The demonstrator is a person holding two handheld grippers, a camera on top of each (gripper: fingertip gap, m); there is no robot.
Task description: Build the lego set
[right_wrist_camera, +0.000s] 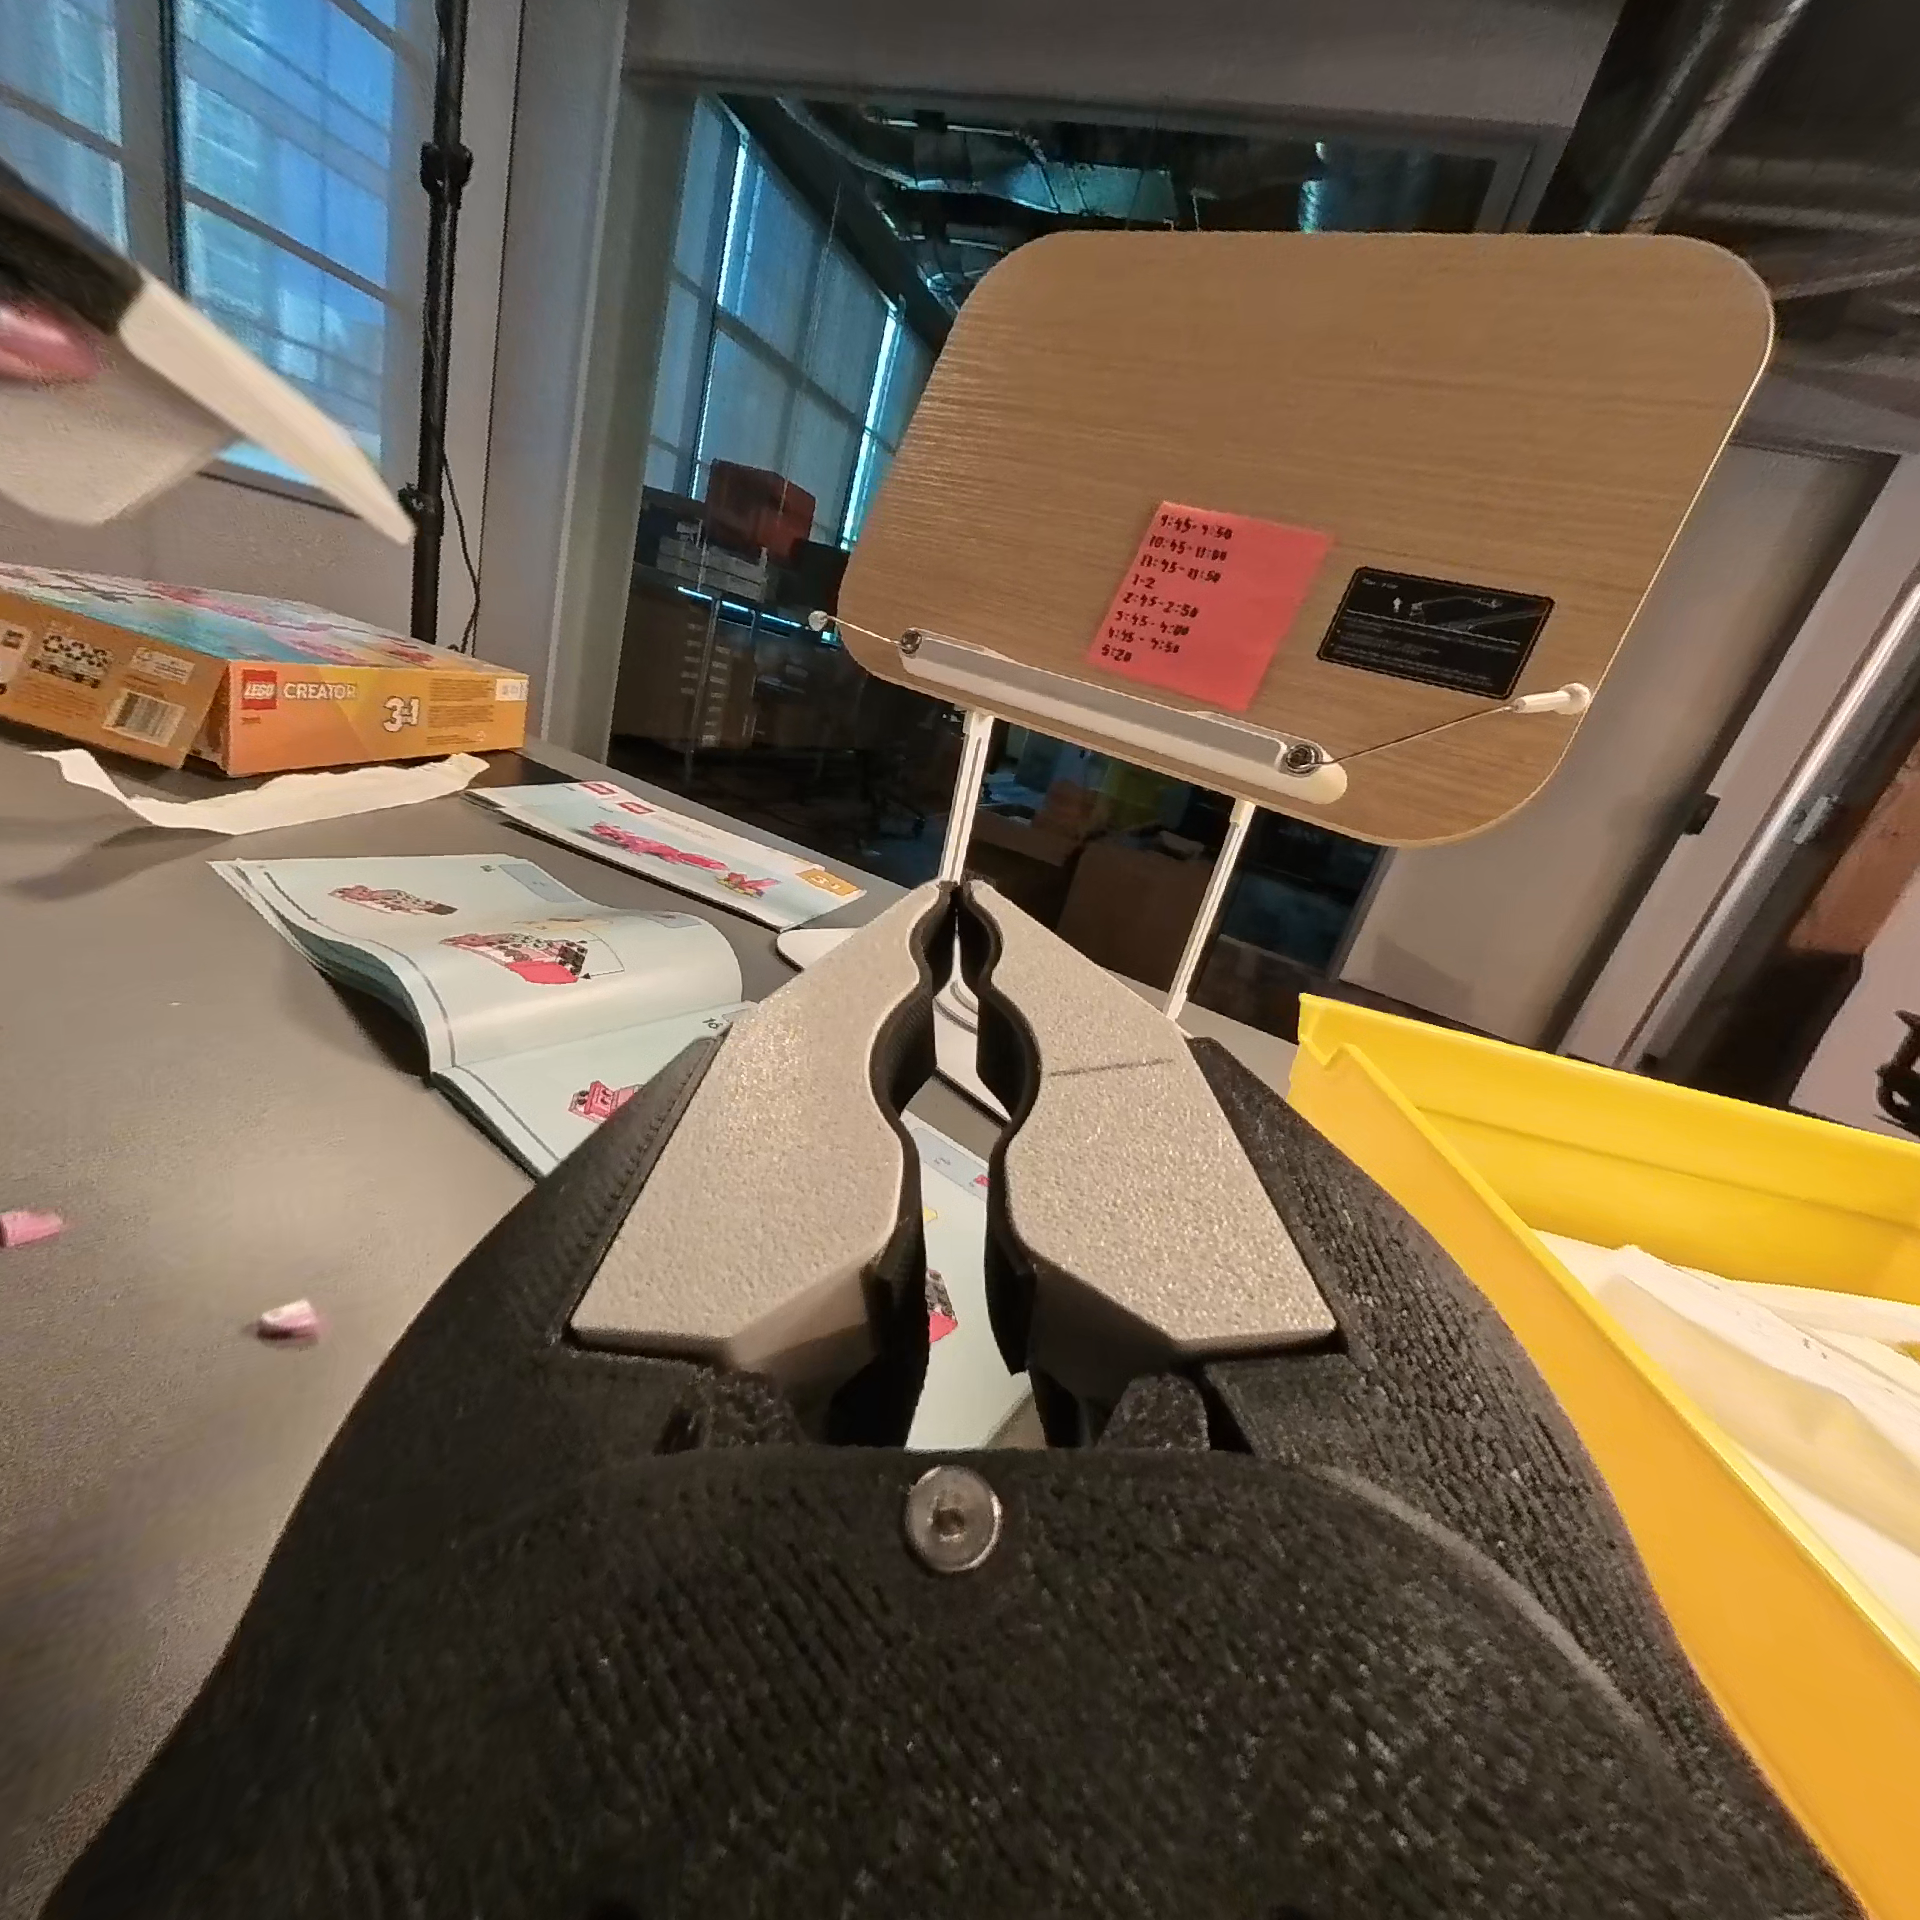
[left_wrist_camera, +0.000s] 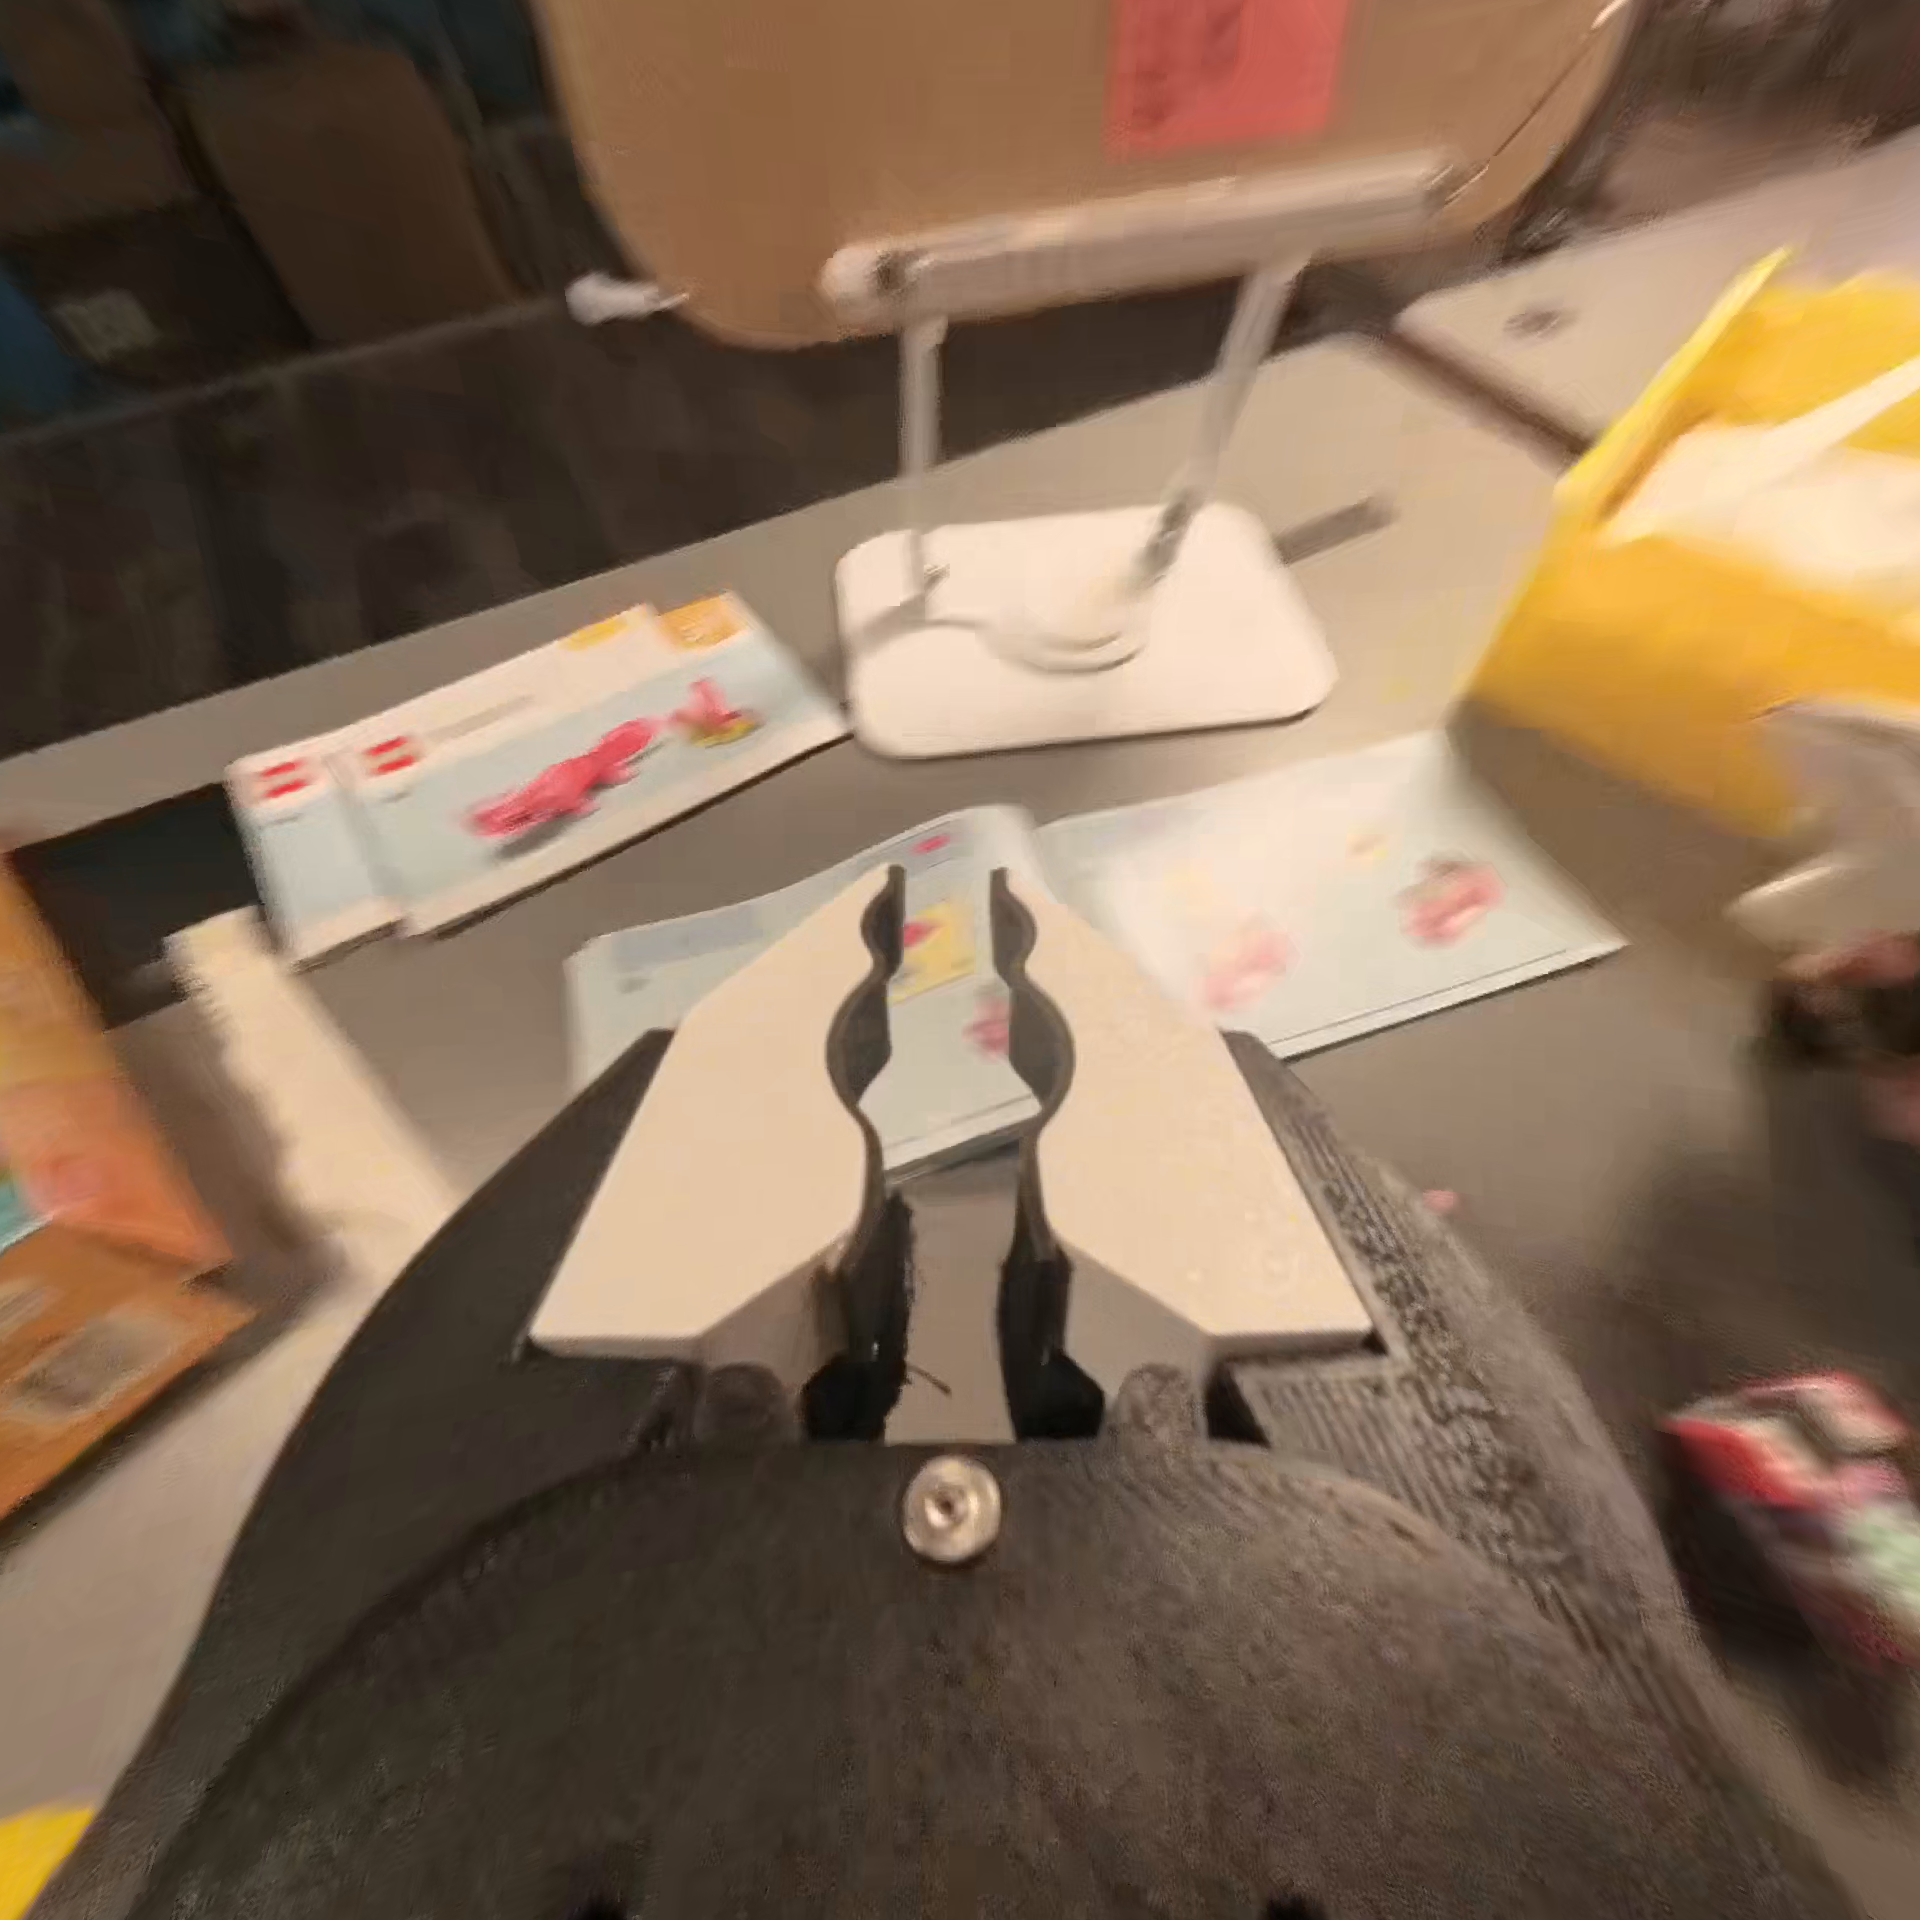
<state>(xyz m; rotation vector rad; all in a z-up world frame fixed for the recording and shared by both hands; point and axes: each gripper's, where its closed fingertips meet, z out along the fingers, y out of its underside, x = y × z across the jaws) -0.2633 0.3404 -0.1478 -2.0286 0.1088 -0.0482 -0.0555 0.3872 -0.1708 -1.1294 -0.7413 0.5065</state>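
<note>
Grey fingers of my left gripper [left_wrist_camera: 943,883] stand slightly parted with nothing between them, above an open instruction booklet [left_wrist_camera: 1299,894] lying flat on the grey table [left_wrist_camera: 520,1039]. My right gripper [right_wrist_camera: 956,888] has its tips closed together on nothing, beside a yellow bin [right_wrist_camera: 1558,1195] that holds white paper. I count two pink bricks [right_wrist_camera: 286,1320] loose on the table near my right gripper. Beyond the open booklet lie two closed booklets [left_wrist_camera: 540,790], overlapping. Farther off stand one orange toy box [right_wrist_camera: 260,675] and one wooden book stand [right_wrist_camera: 1299,468] on a white base, bearing a pink note.
</note>
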